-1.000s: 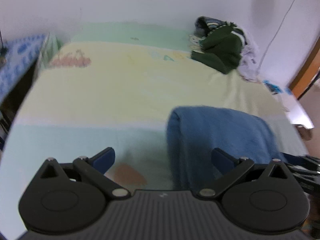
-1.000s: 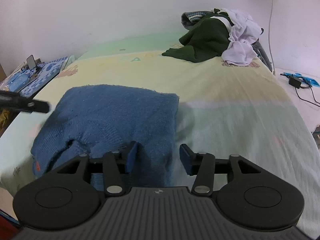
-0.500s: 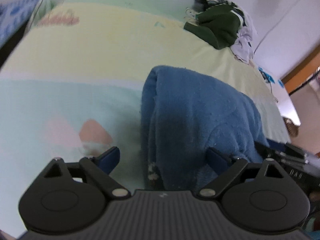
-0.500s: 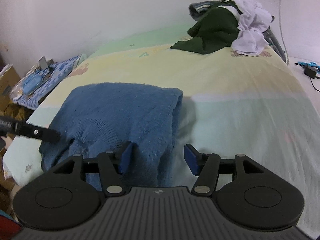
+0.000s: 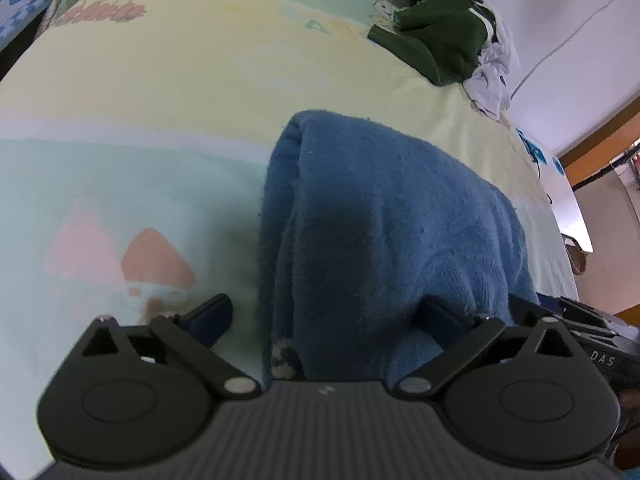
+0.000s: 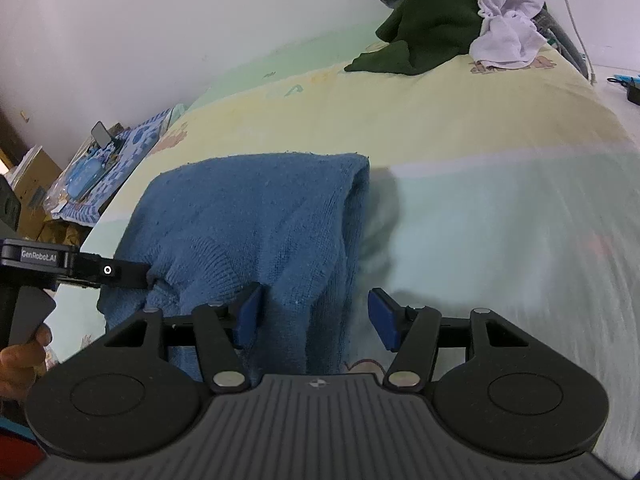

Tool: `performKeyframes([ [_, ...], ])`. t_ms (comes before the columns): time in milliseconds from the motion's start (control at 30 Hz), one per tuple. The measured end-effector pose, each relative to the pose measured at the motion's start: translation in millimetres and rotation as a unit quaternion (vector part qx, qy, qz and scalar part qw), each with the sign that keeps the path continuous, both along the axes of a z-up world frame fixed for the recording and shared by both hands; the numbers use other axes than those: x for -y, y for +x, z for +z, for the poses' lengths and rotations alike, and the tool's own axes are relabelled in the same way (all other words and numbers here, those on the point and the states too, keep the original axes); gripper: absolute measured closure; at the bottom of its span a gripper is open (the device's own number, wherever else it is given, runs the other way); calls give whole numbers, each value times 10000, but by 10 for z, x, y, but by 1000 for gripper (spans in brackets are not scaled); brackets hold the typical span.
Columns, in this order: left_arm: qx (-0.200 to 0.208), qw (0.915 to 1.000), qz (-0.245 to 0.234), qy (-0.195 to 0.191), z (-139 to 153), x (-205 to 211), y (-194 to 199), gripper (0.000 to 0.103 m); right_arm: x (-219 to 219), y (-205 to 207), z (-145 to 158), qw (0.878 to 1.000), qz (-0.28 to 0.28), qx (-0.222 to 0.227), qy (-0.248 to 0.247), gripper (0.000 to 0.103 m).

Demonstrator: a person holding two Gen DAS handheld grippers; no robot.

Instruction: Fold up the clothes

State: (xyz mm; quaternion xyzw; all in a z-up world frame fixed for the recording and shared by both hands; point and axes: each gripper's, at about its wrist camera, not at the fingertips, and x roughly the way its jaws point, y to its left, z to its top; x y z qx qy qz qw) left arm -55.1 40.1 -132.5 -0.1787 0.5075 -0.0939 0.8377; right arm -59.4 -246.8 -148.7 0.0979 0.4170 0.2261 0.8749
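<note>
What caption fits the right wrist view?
Open right gripper straddles the folded blue sweater's edge on the bed.

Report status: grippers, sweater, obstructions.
Left gripper open, jaws astride blue sweater edge. Right gripper open over opposite edge, jaws just widened. Sweater folded on bed. Clothes pile far corner, clear.

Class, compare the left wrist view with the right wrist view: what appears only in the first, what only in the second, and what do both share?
Only the left wrist view shows the brown door frame and the pink shapes printed on the sheet. Only the right wrist view shows the blue patterned cloth beside the bed and a hand. Both share the blue sweater, the dark green garment and the white cloth.
</note>
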Motion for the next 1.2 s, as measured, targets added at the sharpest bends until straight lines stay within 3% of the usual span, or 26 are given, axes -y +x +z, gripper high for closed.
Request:
performKeyframes([
  [200, 66, 9998, -159, 41, -5, 0, 23, 1, 50, 107, -67, 9988, 4, -378, 315, 44],
  [300, 94, 9996, -252, -21, -4, -5, 30, 1, 7, 117, -56, 9990, 115, -356, 239, 44],
  [400, 90, 9992, -352, -147, -4, 2, 22, 1, 25, 156, -63, 9976, 134, -531, 422, 51],
  [667, 216, 9989, -416, -29, -13, 68, -18, 1, -41, 105, -9, 9987, 255, -362, 235, 57],
  [867, 217, 9968, -536, -548, -35, -10, -17, 1, -8, 121, -31, 9982, 114, -466, 371, 56],
  [1067, 177, 9925, -356, -1154, -76, -150, 42, 2, -18, 114, -24, 9983, 58, -481, 329, 54],
  [1200, 243, 9924, -454, -1115, -67, -112, 37, 2, -26, 130, -18, 9982, 38, -518, 289, 53],
])
